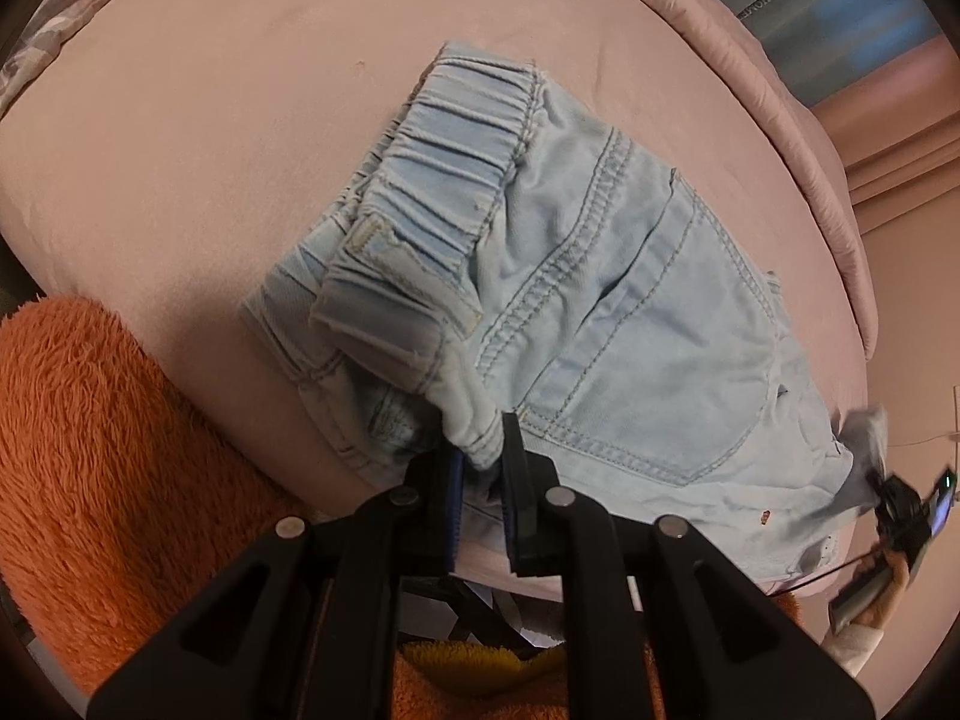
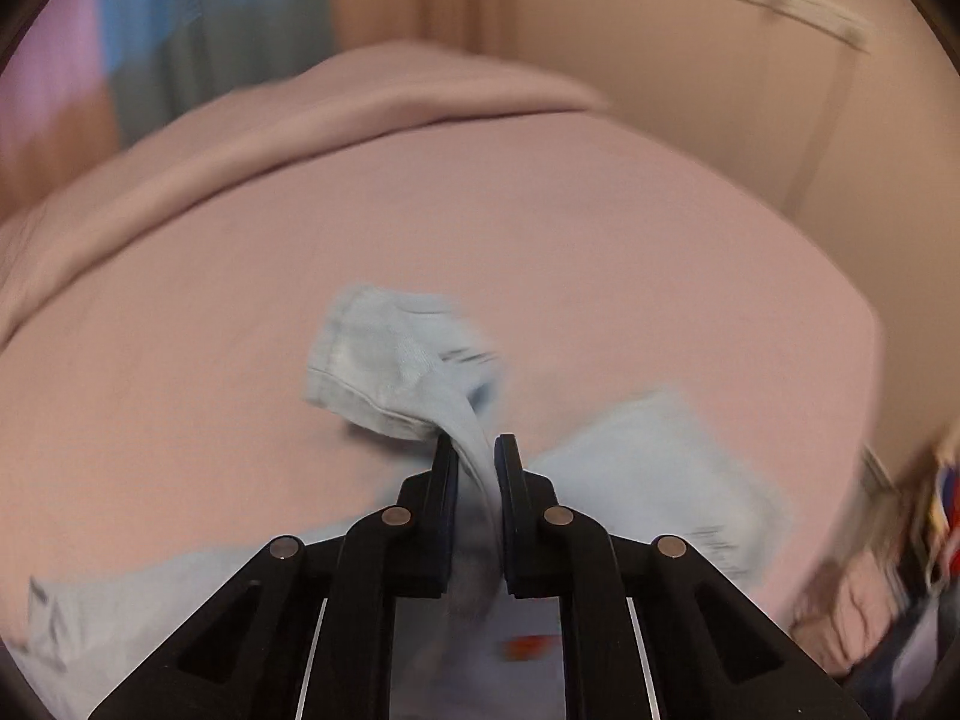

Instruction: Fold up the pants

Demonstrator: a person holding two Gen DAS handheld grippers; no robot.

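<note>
Overall, the work surface is a bed covered by a dusty-pink sheet, smooth and mostly flat, with a thicker pink quilt bunched along its far edge. An orange fleece blanket lies at the near-left side in the left wrist view, just beside the mattress edge. Behind the bed stands a peach-coloured wall with panel mouldings; the right wrist view is motion-blurred, so room detail there is unreadable. The light-blue denim pants lie on the sheet, back pocket and elastic waistband facing up. The left gripper points forward over the near bed edge, its jaws clenched on a bunched corner of the waistband. The right gripper is held low over the sheet, jaws pinching a fold of pale fabric near the leg hem, which rises from between them. The right gripper's black body also shows at the right rim of the left view, at the pants' other end.
</note>
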